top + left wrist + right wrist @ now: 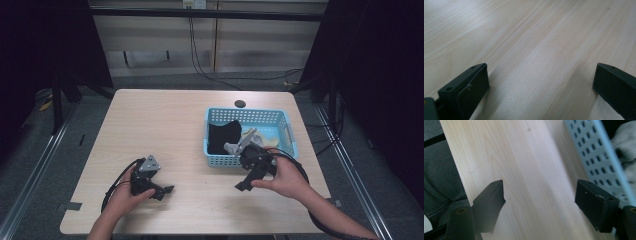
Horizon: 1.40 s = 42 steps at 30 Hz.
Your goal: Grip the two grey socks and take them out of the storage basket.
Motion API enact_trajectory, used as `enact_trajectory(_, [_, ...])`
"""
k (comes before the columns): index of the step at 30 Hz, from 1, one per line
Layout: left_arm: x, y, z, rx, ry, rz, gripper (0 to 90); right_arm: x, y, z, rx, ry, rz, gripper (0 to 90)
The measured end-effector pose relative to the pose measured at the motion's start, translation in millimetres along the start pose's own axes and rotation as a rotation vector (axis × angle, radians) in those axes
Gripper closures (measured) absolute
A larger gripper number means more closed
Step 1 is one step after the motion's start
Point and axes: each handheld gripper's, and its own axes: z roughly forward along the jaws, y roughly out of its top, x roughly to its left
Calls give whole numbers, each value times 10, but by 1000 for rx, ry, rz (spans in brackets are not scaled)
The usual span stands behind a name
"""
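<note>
My left gripper lies low on the wooden table near its front left, held in a hand. In the left gripper view its jaws stand wide apart over bare wood, so it is open and holds nothing. My right gripper hovers just in front of a light blue basket, tilted down toward the table's near edge. It is open too, with only tabletop between the jaws. The basket wall runs along the right of that view.
Inside the basket lie a black cloth, a grey cloth and a pale yellowish piece. A dark round hole sits in the table behind the basket. Black cables trail from both grippers toward the front edge.
</note>
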Motion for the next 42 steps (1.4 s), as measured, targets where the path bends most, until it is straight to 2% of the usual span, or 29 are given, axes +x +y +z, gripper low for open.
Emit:
enact_trajectory(5, [2, 0, -1, 0, -1, 1, 0, -96, 131, -150, -3, -9, 0, 237])
enact_trajectory(9, [-5, -1, 3, -6, 1, -8, 0, -246, 248, -245, -16, -19, 32, 246])
enact_trajectory(10, [-5, -1, 3, -6, 1, -8, 0, -246, 248, -245, -16, -19, 32, 246])
enact_trajectory(11, [-4, -1, 4, -8, 0, -7, 0, -291, 276, -257, -18, -20, 40, 249])
enact_trajectory(12, [-6, -1, 5, -8, 1, -9, 0, -394, 338, -279, -14, -42, 53, 252])
enact_trajectory(14, [-5, -1, 3, -6, 2, -5, 0, -472, 381, -281, -11, -45, 66, 258])
enact_trajectory(16, [-2, 0, 4, -6, -1, -3, 0, -575, 422, -260, -8, -67, 66, 259])
enact_trajectory(18, [-3, 0, 4, -6, 1, -4, 0, -672, 453, -226, -10, -67, 94, 266])
enact_trajectory(19, [-3, 0, 4, -6, 1, -4, 0, -672, 453, -226, -10, -67, 94, 266])
enact_trajectory(22, [-1, 1, 2, -5, 5, 1, 0, -882, 460, -106, -12, -73, 148, 287])
enact_trajectory(26, [-1, 0, 3, -8, 3, -2, 0, -1014, 454, 44, -1, -74, 182, 298])
enact_trajectory(27, [-1, 0, 3, -8, 3, -2, 0, -1022, 457, 69, -1, -70, 195, 305])
enact_trajectory(35, [-6, -1, 5, -8, 1, -9, 0, -1077, 490, 294, 22, -46, 198, 359])
enact_trajectory(38, [-4, -1, 4, -6, -1, -6, 0, -1113, 502, 384, 38, -47, 217, 385])
enact_trajectory(42, [-6, -1, 4, -8, 2, -8, 0, -1167, 467, 535, 86, -13, 256, 457])
